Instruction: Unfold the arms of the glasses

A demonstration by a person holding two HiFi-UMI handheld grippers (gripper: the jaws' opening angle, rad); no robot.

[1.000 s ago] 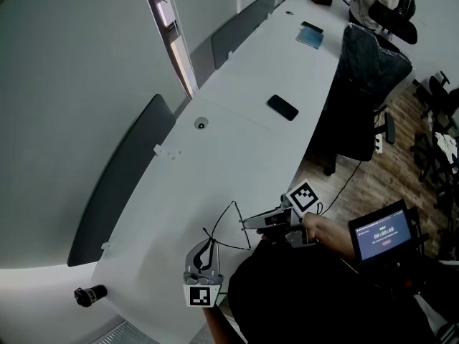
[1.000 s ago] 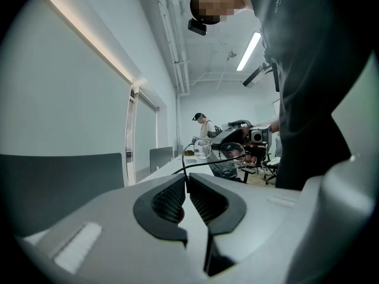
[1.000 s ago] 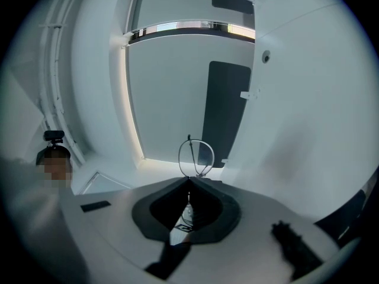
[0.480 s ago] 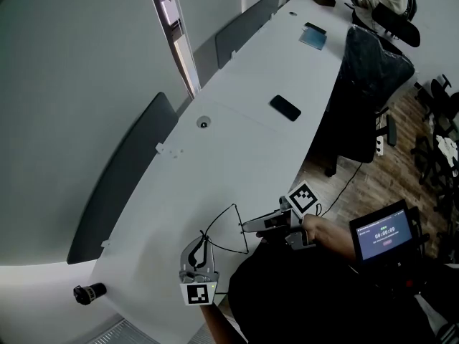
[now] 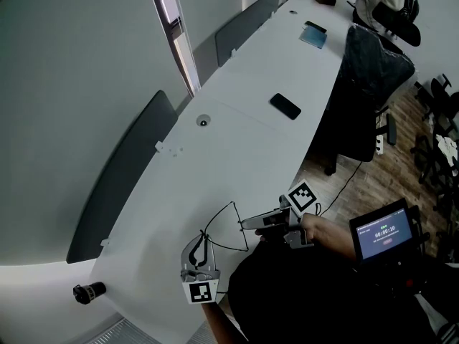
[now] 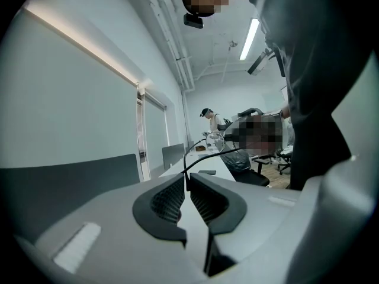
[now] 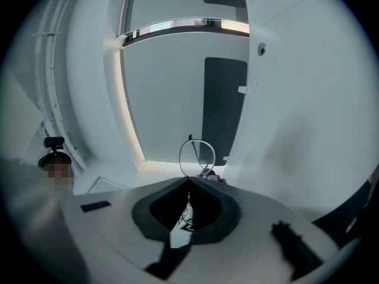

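Though the left claw (image 6: 188,181) just eased slightly, it and the right claw (image 7: 189,183) pinch the single glasses (image 7: 197,157).

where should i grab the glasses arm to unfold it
Pinch the thin arm well back from the lens, coming from the person's side: it's a slim wire standing clear. The left gripper holds it there, jaws just eased open slightly; the right gripper steadies the frame.

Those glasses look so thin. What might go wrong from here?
The left gripper pinches one thin arm of the glasses, and its jaws have just eased open slightly, so the arm might slip out. The right gripper clamps the frame near a lens; pulling too hard may bend the thin wire.
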